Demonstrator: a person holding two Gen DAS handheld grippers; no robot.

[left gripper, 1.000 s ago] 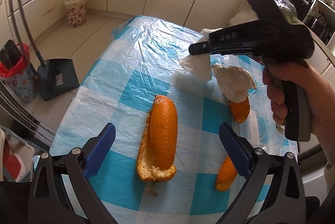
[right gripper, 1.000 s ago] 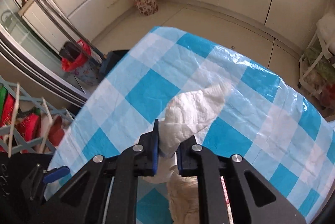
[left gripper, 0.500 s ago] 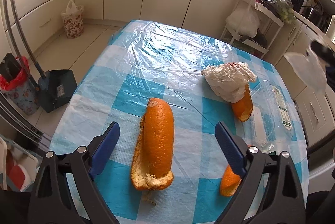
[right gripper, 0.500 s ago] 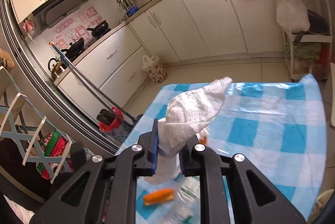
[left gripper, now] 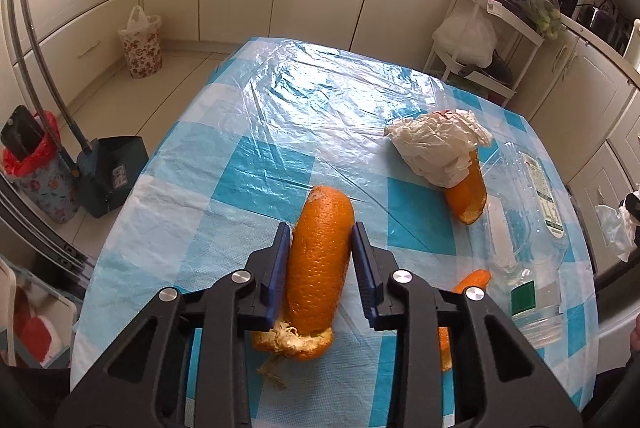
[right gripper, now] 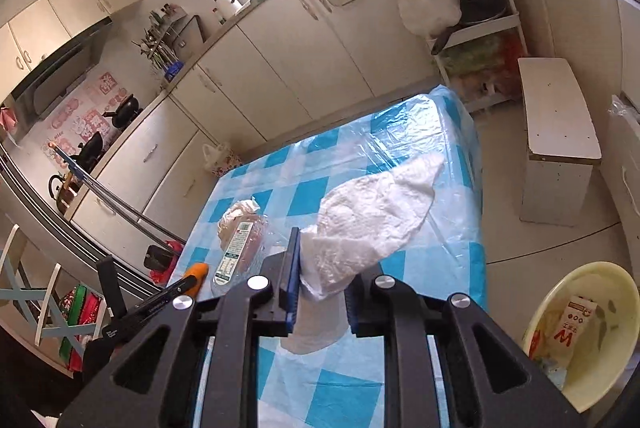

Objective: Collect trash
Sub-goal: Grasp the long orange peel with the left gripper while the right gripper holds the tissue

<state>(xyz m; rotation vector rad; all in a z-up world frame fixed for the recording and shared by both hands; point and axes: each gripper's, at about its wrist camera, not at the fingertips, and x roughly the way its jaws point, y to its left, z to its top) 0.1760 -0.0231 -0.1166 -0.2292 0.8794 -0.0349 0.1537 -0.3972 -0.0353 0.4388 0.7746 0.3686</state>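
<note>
A long orange peel lies on the blue-checked table. My left gripper straddles it, its jaws closing, and both blue pads touch the peel's sides. My right gripper is shut on a white paper tissue and holds it in the air over the table's near right side. A crumpled plastic bag rests on a second peel. Beside them are a flattened clear bottle and a small peel piece.
A yellow basin with a carton in it stands on the floor, right of the table. A white bench is beyond it. A dustpan and a floral bin with a red liner stand left of the table.
The left jaws have closed from wide open onto the long peel. The right gripper has swung off to the right with the tissue and out of the left wrist view.
</note>
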